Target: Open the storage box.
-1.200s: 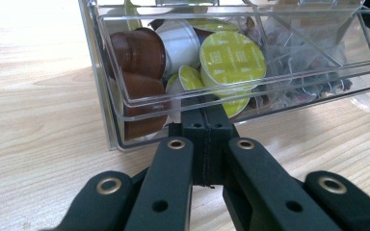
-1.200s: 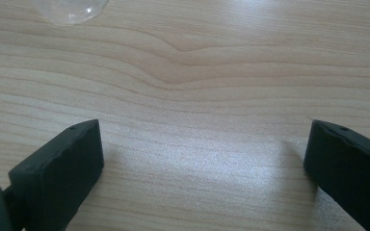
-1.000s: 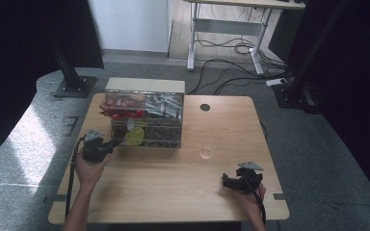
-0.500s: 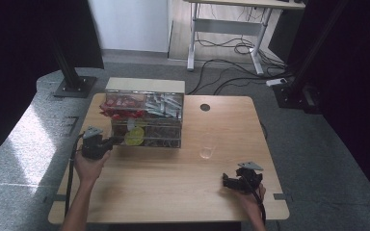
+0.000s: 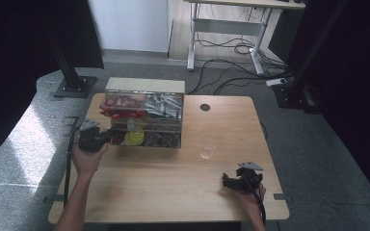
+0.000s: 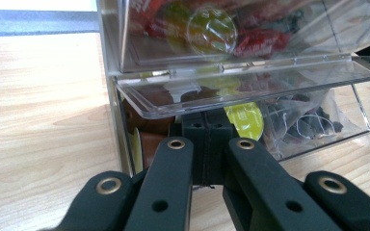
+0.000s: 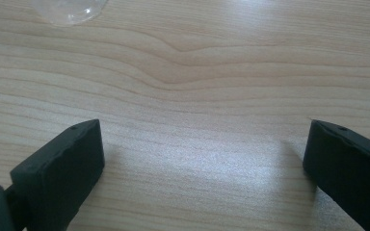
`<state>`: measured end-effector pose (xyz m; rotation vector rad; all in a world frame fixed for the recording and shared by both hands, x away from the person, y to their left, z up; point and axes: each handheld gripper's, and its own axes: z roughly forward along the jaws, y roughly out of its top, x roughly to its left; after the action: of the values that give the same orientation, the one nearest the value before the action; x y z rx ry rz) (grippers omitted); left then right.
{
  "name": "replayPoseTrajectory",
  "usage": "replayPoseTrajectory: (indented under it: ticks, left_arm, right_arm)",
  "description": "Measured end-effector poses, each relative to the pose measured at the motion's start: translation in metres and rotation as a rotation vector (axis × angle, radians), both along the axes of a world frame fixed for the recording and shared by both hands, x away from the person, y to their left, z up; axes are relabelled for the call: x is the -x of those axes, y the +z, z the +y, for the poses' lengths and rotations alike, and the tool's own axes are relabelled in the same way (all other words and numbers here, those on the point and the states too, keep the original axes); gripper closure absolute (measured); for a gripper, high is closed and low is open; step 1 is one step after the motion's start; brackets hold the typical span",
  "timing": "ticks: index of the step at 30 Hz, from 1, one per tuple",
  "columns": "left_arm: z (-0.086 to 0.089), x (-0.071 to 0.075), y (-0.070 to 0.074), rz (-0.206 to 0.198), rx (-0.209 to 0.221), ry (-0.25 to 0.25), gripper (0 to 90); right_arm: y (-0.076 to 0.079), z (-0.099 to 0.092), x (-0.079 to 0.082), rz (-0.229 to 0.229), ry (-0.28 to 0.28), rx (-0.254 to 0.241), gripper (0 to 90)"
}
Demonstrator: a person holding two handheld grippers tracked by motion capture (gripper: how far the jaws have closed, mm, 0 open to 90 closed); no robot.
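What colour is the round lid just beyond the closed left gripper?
Yellow-green; the round lid shows best in the left gripper view, ahead of the left gripper.

The clear organiser box (image 6: 250, 57) holds red packets (image 5: 120, 102), silvery sachets (image 5: 164, 103) and a yellow-lidded pod (image 6: 244, 120). The table (image 7: 197, 62) is pale wood-grained; both grippers' jaws are black.

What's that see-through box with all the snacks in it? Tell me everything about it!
The clear plastic box stands upright near the table's back left edge. It has stacked compartments: red packets and silvery sachets on top, yellow-lidded pods and dark packets below. A see-through flap on the lower front is tilted up, and the shut left gripper pokes in just beneath it. A pale board lies across its top.
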<state>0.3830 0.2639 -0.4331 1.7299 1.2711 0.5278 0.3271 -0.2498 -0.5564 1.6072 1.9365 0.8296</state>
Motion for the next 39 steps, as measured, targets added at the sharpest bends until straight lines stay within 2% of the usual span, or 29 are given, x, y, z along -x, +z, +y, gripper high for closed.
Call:
replayPoseTrajectory:
  ticks: [13,20,34,39]
  left_arm:
    - [0.002,-0.008,0.008,0.008,0.017,0.004,90.0]
    - [0.005,-0.011,0.010,0.007,0.040,0.009,90.0]
    - [0.004,-0.014,0.012,0.011,0.033,0.013,90.0]
    - [0.003,-0.015,0.011,0.012,0.031,0.010,90.0]
  right_arm:
    - [0.000,0.000,0.000,0.000,-0.001,0.000,0.7]
    - [0.000,0.000,0.000,0.000,-0.002,-0.001,0.7]
    - [0.000,0.000,0.000,-0.002,-0.004,0.000,1.4]
    - [0.001,-0.001,0.002,-0.015,-0.007,-0.002,7.1]
